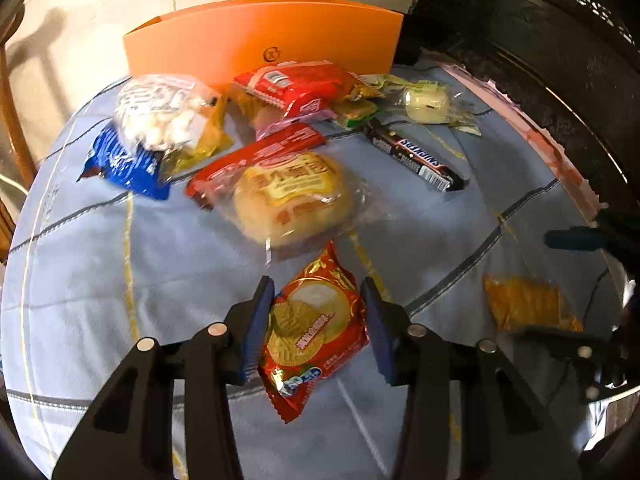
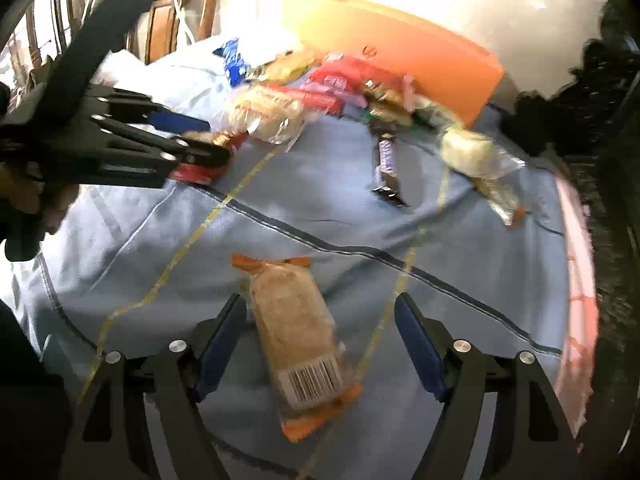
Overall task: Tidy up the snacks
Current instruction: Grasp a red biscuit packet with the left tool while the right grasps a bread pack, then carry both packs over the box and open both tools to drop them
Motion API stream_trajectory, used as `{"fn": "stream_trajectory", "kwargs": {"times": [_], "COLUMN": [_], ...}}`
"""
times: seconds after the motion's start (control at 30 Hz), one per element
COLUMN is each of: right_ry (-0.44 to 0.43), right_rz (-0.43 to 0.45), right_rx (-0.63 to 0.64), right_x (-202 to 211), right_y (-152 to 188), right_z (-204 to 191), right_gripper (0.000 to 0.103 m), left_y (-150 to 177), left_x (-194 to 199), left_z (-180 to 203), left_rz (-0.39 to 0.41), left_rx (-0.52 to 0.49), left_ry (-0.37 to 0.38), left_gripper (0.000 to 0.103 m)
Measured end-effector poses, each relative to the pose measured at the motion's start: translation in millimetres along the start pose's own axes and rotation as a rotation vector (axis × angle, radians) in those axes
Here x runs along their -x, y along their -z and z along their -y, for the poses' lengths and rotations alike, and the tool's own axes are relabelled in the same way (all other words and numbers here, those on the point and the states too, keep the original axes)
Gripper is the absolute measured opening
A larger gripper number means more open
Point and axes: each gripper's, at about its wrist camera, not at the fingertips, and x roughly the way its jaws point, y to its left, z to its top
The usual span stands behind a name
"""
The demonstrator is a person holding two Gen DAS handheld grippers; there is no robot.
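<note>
- Red-and-gold wafer packet (image 1: pixel 316 332) lies flat on the blue checked cloth (image 1: pixel 120 280), printed face up, between the left gripper's (image 1: pixel 320 332) blue pads.
- Left pad touches the packet edge; the right pad stands just off the wrapper. So not clenched on it, packet still resting on the cloth.
- Clear-wrapped cracker pack (image 2: pixel 296 344), orange ends, barcode toward the camera, lies between the right gripper's (image 2: pixel 320 344) pads. Jaws released, gaps on both sides.
- Rest of the snack pile sits farther back against the orange box (image 1: pixel 260 40): wrapped bun (image 1: pixel 292 196), Snickers bar (image 1: pixel 416 156), bag of white candies (image 1: pixel 160 112), blue packet (image 1: pixel 124 164), red packets (image 1: pixel 296 84).
- Both grippers pitch steeply down at the cloth. The right wrist view shows the left gripper side-on at the left, a hand partly visible behind it.
- Right wrist view is motion-blurred and blown out at the top; pile labels are unreadable there. Bench surface is hidden under the cloth.
</note>
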Motion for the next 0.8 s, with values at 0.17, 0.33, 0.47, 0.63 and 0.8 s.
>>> {"fn": "stream_trajectory", "kwargs": {"times": [0.17, 0.33, 0.47, 0.63, 0.8], "right_ry": [-0.096, -0.158, -0.161, -0.137, -0.109], "right_rz": [-0.065, -0.017, 0.047, 0.117, 0.188], "right_rx": [-0.103, -0.204, -0.256, -0.296, -0.337], "right_x": [-4, 27, 56, 83, 101], "right_y": [-4, -10, -19, -39, -66], "right_z": [9, 21, 32, 46, 55], "right_gripper": [0.035, 0.035, 0.035, 0.035, 0.035], "left_y": [6, 13, 8, -8, -29], "left_x": [6, 17, 40, 71, 99], "left_z": [-7, -12, -15, -17, -20], "left_rz": [-0.003, 0.004, 0.053, 0.131, 0.202], "left_rx": [0.022, 0.031, 0.046, 0.046, 0.056], "left_ry": [0.032, 0.063, 0.075, 0.070, 0.053], "left_gripper": [0.042, 0.042, 0.042, 0.042, 0.042]}}
